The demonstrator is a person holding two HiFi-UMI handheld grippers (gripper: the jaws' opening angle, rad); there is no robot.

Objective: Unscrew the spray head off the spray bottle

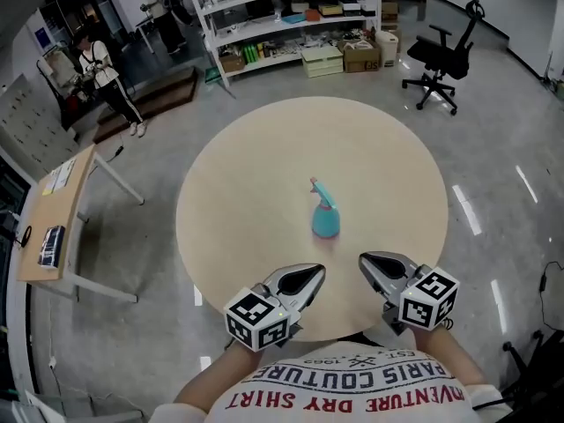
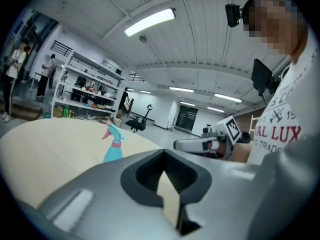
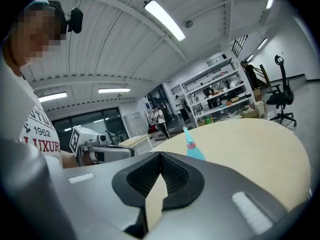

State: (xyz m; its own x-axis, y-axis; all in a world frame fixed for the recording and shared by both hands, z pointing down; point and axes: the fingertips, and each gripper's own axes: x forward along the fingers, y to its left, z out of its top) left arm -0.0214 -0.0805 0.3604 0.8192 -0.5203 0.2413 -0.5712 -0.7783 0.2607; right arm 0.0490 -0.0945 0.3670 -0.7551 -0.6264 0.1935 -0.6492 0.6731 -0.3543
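The left claw (image 2: 165,156) is pointing across the round desk (image 2: 50,149), with its jaws resting fully together. The teal spray bottle (image 2: 113,145) is standing upright on the desk, left of the claw's line and well apart from it. The right claw (image 2: 182,144) is hanging roughly level at the right, with its tip pointing left. Beyond the desk, shelving (image 2: 85,96) and an office chair (image 2: 136,121) are standing.
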